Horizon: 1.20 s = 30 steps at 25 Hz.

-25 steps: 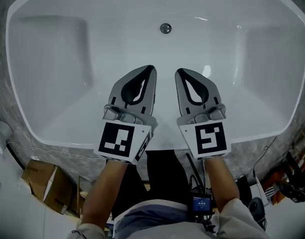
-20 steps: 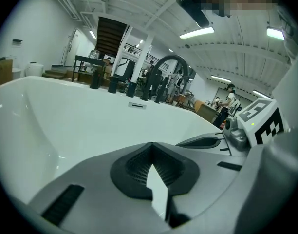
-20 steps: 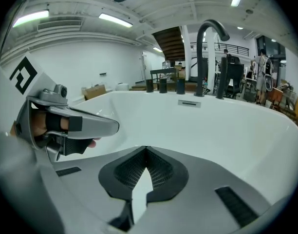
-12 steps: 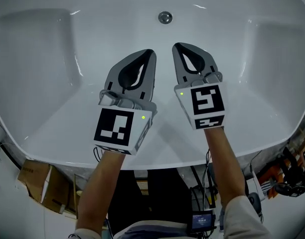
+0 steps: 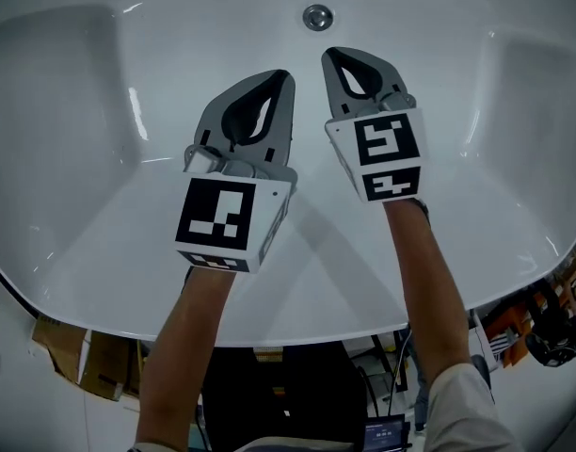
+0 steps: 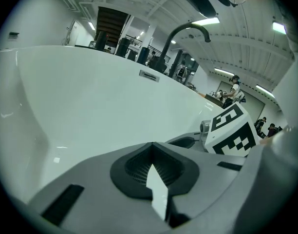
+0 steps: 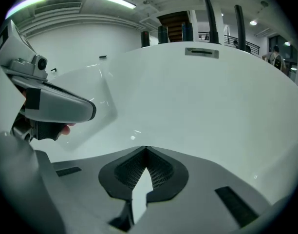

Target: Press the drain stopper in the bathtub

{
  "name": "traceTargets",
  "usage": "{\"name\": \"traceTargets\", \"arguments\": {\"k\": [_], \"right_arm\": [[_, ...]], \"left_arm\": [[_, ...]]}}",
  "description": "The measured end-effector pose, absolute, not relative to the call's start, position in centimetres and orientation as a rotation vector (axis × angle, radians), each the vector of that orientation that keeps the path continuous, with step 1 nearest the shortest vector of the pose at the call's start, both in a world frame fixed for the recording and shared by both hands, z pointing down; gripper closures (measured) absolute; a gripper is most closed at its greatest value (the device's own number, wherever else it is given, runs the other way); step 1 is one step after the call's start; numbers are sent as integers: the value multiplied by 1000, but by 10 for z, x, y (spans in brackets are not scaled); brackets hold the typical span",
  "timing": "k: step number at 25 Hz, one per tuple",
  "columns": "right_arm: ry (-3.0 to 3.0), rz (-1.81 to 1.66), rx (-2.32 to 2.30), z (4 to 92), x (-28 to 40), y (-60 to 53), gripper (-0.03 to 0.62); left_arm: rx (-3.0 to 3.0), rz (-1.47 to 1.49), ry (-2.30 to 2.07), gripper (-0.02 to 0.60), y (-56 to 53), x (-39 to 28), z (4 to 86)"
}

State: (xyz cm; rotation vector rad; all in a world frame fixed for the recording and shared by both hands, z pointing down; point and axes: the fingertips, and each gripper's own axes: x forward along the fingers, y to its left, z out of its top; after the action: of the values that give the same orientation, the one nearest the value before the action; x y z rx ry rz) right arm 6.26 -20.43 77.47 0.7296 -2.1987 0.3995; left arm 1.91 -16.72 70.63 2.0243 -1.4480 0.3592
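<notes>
Drain stopper, head view: a round metal cap in the floor of the white bathtub, top centre, with nothing touching it. The right claw is the nearer, its tip just short of the cap. The left claw lies beside it, farther back.

Left gripper view: the left claw has its jaws pressed together at the tips, with nothing between them. Beyond are the far tub wall, its overflow slot and a black faucet. The stopper is out of frame.

Right gripper view: the right claw is likewise closed and empty (only a sliver of tub shows behind the tips). The stopper is not visible here.

Suggested technique: use the closed right tip as a blunt point, set it on the cap's centre and push straight down. An off-centre push would likely skid on the glossy enamel.
</notes>
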Motion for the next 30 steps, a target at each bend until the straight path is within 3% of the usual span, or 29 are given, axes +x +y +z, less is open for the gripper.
{"name": "traceTargets", "arguments": {"k": [16, 30], "right_arm": [[-2054, 336, 635, 928, 48, -241, 579], [-1929, 293, 660, 999, 71, -279, 580]], "left_arm": [[2003, 462, -1405, 575, -181, 5, 808], [2058, 431, -1384, 575, -178, 8, 799]]}}
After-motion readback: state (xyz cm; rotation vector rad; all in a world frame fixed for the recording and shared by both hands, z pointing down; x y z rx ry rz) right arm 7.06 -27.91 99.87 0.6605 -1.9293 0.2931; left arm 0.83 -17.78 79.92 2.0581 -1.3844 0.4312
